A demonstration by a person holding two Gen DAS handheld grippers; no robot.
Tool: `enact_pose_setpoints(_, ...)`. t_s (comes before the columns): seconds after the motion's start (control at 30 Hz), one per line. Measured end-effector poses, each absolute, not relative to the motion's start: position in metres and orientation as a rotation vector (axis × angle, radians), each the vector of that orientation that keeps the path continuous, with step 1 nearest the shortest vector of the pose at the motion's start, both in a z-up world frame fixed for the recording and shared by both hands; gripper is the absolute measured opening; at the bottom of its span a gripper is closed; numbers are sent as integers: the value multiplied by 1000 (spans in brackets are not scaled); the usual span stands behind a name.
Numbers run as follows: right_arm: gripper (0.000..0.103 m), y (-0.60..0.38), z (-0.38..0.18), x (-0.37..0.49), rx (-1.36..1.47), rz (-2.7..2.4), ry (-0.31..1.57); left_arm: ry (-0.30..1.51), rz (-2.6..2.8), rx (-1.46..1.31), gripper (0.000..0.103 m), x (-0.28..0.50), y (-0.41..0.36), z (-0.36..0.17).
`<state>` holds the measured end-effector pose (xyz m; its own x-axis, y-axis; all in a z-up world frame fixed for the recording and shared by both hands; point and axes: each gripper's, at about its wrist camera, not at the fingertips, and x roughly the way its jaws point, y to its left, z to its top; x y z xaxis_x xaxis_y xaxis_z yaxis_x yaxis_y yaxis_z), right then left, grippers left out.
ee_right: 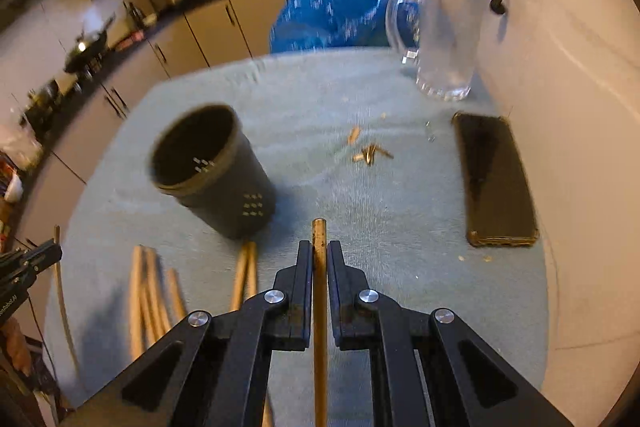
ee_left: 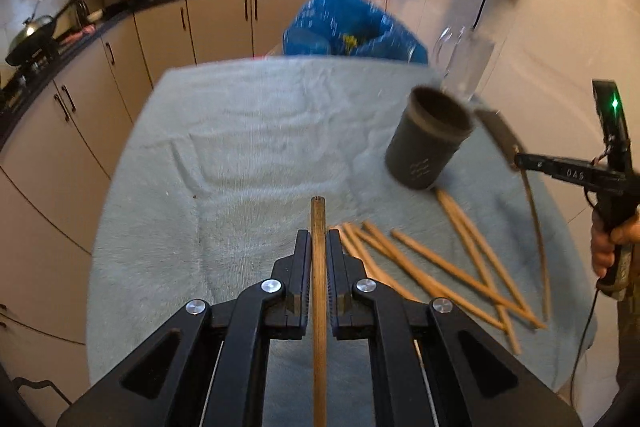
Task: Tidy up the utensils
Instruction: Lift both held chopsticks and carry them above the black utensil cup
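My left gripper (ee_left: pixel 319 241) is shut on a wooden chopstick (ee_left: pixel 318 267) that runs back between its fingers, above the towel. My right gripper (ee_right: pixel 319 251) is shut on another chopstick (ee_right: pixel 319 287); it also shows at the right edge of the left wrist view (ee_left: pixel 524 161), with its chopstick hanging down. A dark grey utensil cup (ee_left: pixel 430 137) stands upright and empty on the towel; it also shows in the right wrist view (ee_right: pixel 212 171), ahead and left of my right gripper. Several loose chopsticks (ee_left: pixel 440 275) lie on the towel near the cup; they also show in the right wrist view (ee_right: pixel 152 299).
A light blue-grey towel (ee_left: pixel 240 155) covers the table. A black phone (ee_right: pixel 496 179) lies at the right. A clear glass jug (ee_right: pixel 444 39) stands at the back right, near small wood bits (ee_right: pixel 370 153). A blue bag (ee_left: pixel 344 27) sits behind the table.
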<state>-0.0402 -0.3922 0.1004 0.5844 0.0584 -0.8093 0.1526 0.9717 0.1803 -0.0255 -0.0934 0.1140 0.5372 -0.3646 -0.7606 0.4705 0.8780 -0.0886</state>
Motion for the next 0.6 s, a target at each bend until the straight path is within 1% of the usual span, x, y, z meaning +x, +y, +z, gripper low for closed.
enact_pose_setpoints(0.17,7,-386,124,-81,243,-58,851,798,-522,76,7,-55,-89,138)
enact_pose_setpoints(0.33,7,-376,143,-119,237,-52,771,712,-514,81,7,-89,-84,155)
enact_pose_setpoints(0.6,7,-365,166,-163,249,-26,681,653,-539,52,7,-128,-75,173)
